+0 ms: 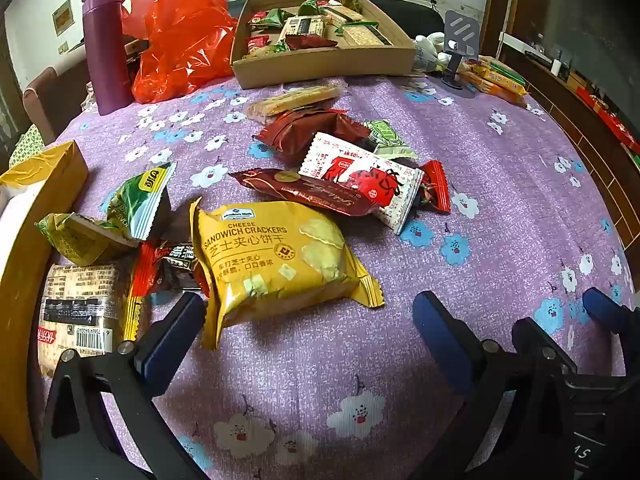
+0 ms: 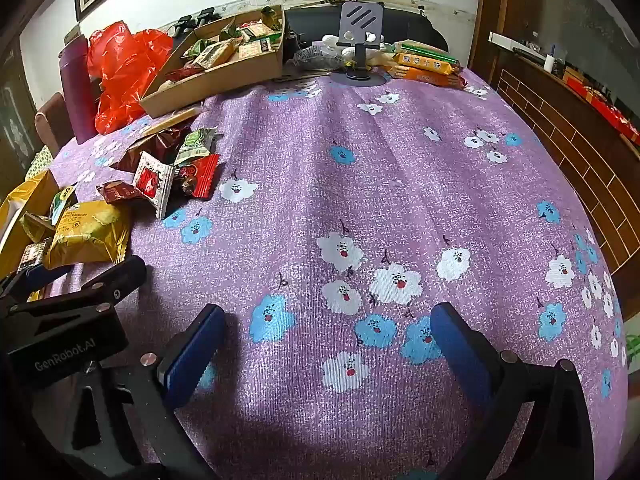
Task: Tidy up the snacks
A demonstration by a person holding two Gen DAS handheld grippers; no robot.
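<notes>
A yellow cheese sandwich cracker pack (image 1: 276, 260) lies on the purple flowered cloth just ahead of my open, empty left gripper (image 1: 308, 316); its left fingertip (image 1: 188, 312) is close beside the pack's lower left corner. Loose snacks lie around: a red-and-white pack (image 1: 360, 178), dark red packs (image 1: 308, 130), green packs (image 1: 140, 204), a clear cracker pack (image 1: 80, 312). A cardboard tray (image 1: 324, 64) at the back holds several snacks. My right gripper (image 2: 324, 332) is open and empty over bare cloth, right of the pile (image 2: 160, 176). The left gripper shows in the right wrist view (image 2: 80, 276).
A purple flask (image 1: 106, 46) and red plastic bag (image 1: 176, 36) stand back left. A yellow box (image 1: 36, 208) sits at the left edge. A grey phone stand (image 2: 360, 36) and orange biscuit packs (image 2: 428, 66) are at the back. A wood cabinet (image 2: 568, 148) runs along the right.
</notes>
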